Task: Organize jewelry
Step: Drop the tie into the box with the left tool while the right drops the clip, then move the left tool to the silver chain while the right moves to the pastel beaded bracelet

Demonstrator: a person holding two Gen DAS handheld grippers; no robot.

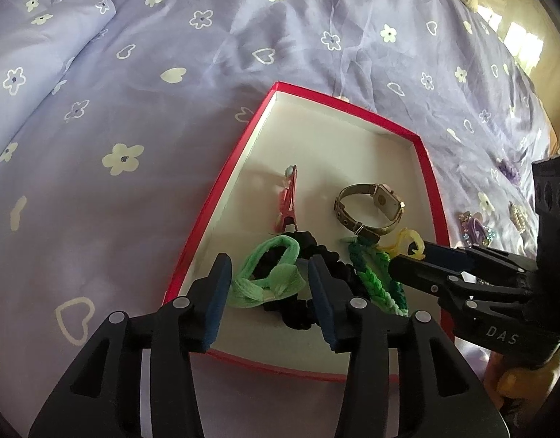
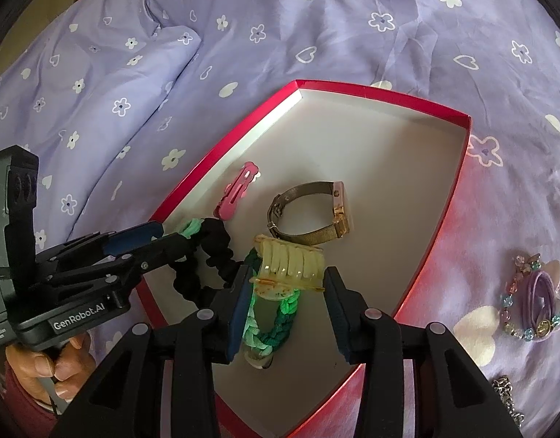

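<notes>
The right gripper (image 2: 285, 301) is being held spread, its fingers flanking the yellow claw clip (image 2: 289, 266) without visibly pinching it. The clip is lying at twelve o'clock, long axis crosswise, inside the red box (image 2: 221, 153). The left gripper (image 1: 270, 301), also spread, is bracketing the green hair tie (image 1: 269, 277).

Left wrist view: close, looking down from near-left over red box (image 1: 425, 168) on bed (image 1: 134, 109). Right wrist view: close, from near-right, perhaps slightly higher. Both share box interior, watch (image 1: 371, 208).
</notes>
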